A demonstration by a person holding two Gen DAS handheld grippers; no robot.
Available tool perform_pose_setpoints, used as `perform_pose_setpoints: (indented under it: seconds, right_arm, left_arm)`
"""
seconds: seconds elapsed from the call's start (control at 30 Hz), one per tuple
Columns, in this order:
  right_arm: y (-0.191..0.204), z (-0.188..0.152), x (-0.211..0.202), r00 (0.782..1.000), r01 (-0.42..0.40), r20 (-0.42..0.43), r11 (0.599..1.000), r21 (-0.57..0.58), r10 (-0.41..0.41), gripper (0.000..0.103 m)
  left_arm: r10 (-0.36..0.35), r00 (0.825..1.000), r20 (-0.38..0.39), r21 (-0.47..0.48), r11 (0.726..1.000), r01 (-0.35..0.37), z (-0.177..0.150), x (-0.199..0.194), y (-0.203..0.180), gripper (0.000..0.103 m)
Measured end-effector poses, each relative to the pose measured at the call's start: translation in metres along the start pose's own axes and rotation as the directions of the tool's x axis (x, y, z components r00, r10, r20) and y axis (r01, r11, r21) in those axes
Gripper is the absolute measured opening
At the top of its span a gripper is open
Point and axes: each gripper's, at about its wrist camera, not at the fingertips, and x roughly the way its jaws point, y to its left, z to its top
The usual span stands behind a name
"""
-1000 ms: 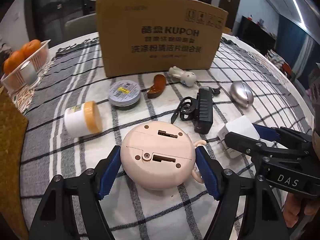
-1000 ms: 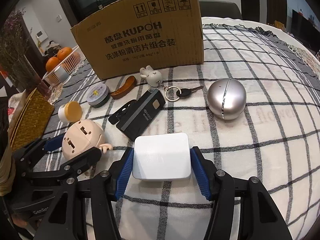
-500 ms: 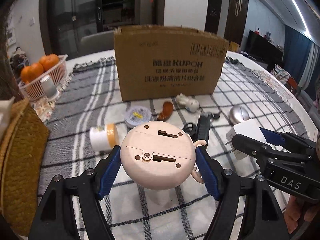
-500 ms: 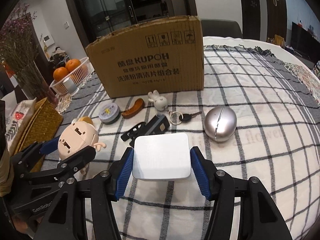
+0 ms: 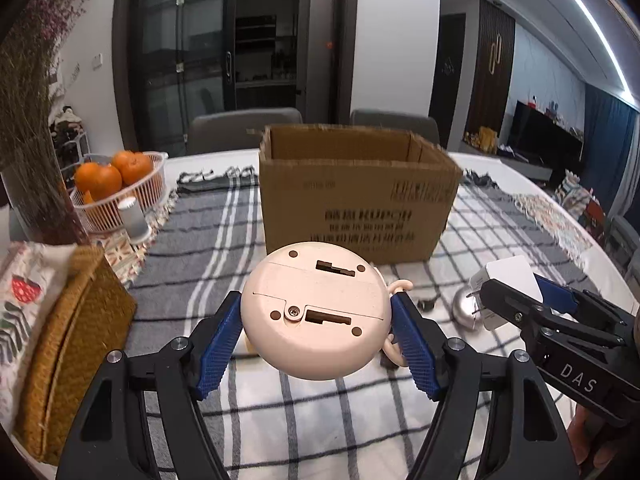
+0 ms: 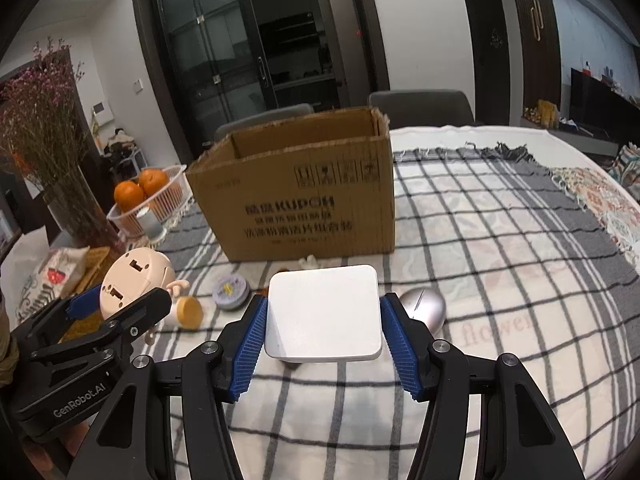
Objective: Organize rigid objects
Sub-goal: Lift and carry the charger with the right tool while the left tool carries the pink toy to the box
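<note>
Pink toy: I held it above the table's near edge, pinched by my left gripper; stiff, light, rounded, likely slippery, best clamped across its widest part.
White adapter: squeezed flat-sided in my right gripper.
Cardboard box: open, mid-table.

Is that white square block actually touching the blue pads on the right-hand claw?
Touching. The right wrist view shows both blue pads pressed against the white block's sides.
</note>
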Motion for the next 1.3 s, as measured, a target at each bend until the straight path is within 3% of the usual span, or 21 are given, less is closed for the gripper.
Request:
perform_pose_setpoints:
  seconds: [0.6,1.03,1.3]
  right_arm:
    - [0.011,0.069,-0.005,0.995,-0.022,0.099,1.0,-0.016,0.024,0.058]
    - [0.009,0.131,0.024,0.995,-0.012,0.099,1.0,-0.029,0.014,0.058]
    - [0.003,0.161,0.056,1.0,-0.023,0.009,1.0,-0.018,0.023,0.058]
  left_arm:
    - [0.034,0.995,0.099,0.001,0.999,-0.035,0.07,-0.005,0.007,0.074]
    - [0.011,0.998,0.063,0.022,1.0,-0.012,0.129,0.027,0.01,0.074]
    - [0.005,1.0,-0.001,0.034,0.999,-0.005,0.156,0.059,0.011,0.074]
